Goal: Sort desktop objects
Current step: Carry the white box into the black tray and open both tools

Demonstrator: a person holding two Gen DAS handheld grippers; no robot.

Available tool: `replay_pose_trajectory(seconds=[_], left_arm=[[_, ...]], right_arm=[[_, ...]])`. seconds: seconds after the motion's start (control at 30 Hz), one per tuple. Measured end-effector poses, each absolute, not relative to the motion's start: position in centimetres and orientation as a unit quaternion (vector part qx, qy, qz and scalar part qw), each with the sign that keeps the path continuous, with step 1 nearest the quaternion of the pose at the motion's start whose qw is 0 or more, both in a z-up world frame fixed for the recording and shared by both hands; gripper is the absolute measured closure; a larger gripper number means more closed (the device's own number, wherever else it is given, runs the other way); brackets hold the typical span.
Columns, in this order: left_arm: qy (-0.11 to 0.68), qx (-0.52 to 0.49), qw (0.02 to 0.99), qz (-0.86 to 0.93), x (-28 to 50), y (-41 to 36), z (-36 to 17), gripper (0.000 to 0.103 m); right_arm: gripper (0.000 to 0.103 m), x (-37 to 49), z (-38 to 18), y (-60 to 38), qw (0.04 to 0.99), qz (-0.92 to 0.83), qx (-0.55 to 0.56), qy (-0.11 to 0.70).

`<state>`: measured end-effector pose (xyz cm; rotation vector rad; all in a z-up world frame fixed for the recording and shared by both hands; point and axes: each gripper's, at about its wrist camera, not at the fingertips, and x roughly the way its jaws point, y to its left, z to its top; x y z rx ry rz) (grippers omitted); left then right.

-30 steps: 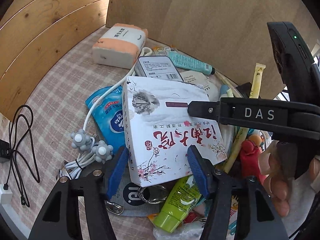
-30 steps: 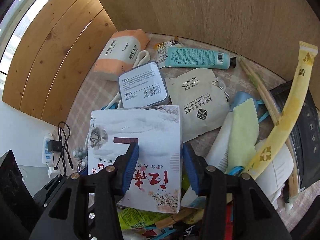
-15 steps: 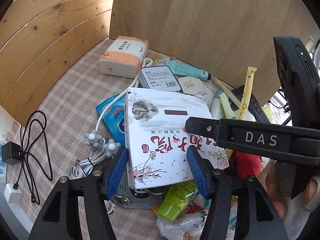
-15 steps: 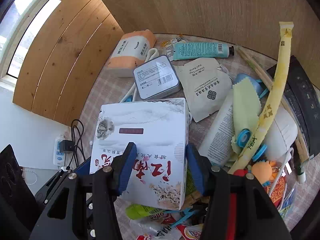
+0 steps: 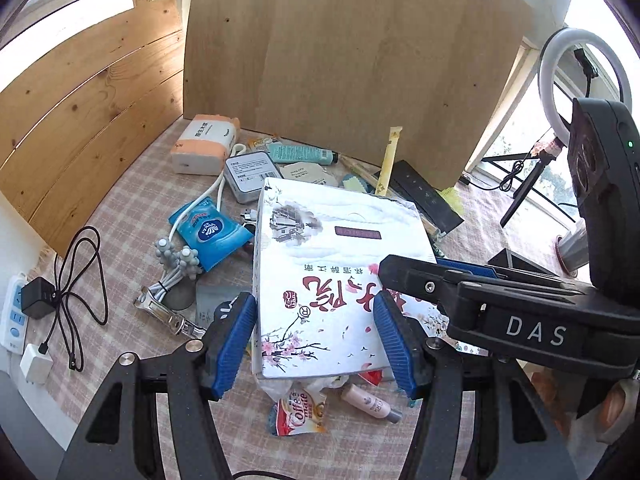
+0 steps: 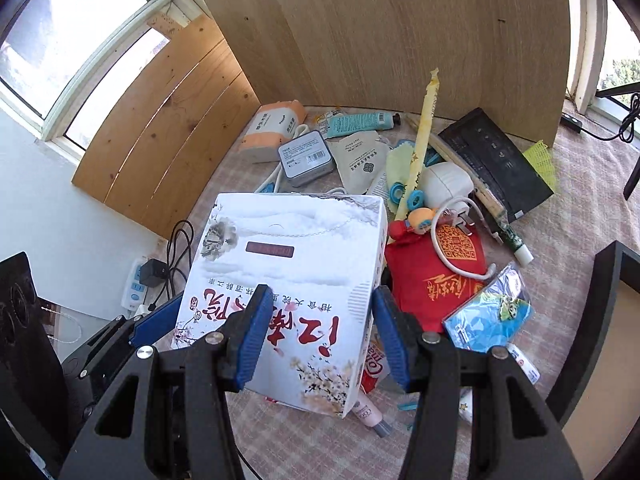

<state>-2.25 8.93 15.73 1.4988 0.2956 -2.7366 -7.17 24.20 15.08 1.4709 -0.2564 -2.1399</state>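
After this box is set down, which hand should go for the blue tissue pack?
Left, probably. The blue tissue pack lies just left of the white box, on the left gripper's side and uncovered; in the right wrist view the box almost hides it.

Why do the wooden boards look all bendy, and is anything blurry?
Left wrist view: the fisheye lens bends the wooden boards; the white box is sharp, and the window is washed out. Right wrist view: same bending, bright window glare, no blur.

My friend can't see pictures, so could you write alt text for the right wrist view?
A white box with red writing is lifted between two blue-padded grippers, the right gripper at its near edge, above a cluttered checked tablecloth. A red pouch lies beside it.
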Motion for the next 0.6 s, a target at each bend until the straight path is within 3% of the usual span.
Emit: replay_pose_trajectory(seconds=[0.6], left_arm=[[-0.021,0.513,-0.242,-0.823,5.2,37.7,14.0,0.044]], right_arm=[[0.051,7.3,14.5,55.0,0.033,-0.826,0.527,-0.198]])
